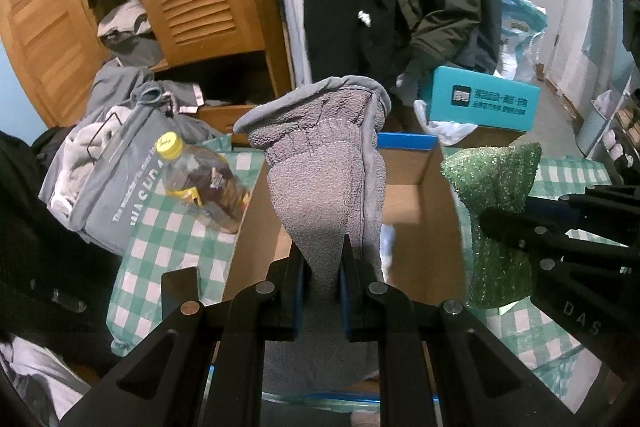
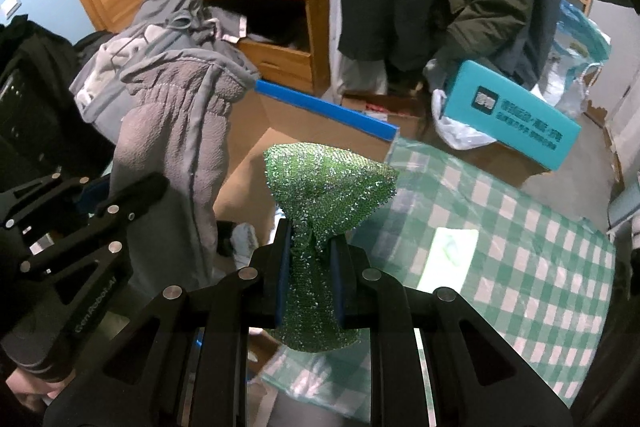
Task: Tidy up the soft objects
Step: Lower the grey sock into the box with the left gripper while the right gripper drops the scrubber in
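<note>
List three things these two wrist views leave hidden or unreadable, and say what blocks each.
1. Box floor, left view: the gray mitten and left gripper cover it.
2. Box contents, right view: only blurred scraps show beside the green scrubber in the right gripper.
3. Bottle label, left view: too blurred to read.

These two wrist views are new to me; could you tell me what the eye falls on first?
A grey fleece glove stands pinched in the left gripper above an open cardboard box. Beside it, the right gripper clamps a glittery green scrubbing cloth. A yellow-capped bottle lies on the green checked cloth.
</note>
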Action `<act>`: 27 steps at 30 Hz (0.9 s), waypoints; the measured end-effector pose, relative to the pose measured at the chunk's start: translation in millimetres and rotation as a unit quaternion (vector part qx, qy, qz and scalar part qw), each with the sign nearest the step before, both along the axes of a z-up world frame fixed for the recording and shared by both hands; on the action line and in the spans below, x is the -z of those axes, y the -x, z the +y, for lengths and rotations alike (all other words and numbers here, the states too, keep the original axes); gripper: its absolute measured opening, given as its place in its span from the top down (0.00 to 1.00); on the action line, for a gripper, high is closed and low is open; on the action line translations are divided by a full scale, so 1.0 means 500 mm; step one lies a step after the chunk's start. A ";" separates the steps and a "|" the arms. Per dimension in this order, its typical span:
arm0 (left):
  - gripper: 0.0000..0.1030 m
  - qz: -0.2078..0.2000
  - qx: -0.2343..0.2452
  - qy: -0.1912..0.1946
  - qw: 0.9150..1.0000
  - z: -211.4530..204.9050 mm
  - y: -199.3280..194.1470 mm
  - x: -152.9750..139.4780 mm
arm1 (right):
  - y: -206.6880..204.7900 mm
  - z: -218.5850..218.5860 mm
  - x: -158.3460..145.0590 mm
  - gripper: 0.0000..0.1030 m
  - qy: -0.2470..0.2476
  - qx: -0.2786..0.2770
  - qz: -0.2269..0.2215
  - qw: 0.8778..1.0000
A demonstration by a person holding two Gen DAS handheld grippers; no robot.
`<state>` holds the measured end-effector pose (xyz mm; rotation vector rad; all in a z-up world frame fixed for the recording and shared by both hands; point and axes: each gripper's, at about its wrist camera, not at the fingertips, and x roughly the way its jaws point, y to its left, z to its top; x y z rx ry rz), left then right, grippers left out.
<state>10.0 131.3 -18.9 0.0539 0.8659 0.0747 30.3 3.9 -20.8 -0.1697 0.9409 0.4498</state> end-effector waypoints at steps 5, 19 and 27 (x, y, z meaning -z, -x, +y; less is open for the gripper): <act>0.87 0.014 -0.012 0.005 1.000 0.024 -0.013 0.024 | -0.013 0.030 0.020 0.85 0.004 -0.011 0.010 1.000; 0.72 0.049 -0.026 0.009 0.998 0.055 -0.043 0.075 | -0.044 0.073 0.066 0.77 0.005 -0.026 0.036 0.999; 0.52 0.039 -0.032 -0.006 0.999 0.054 -0.040 0.065 | -0.047 0.066 0.066 0.61 0.006 -0.015 0.032 0.999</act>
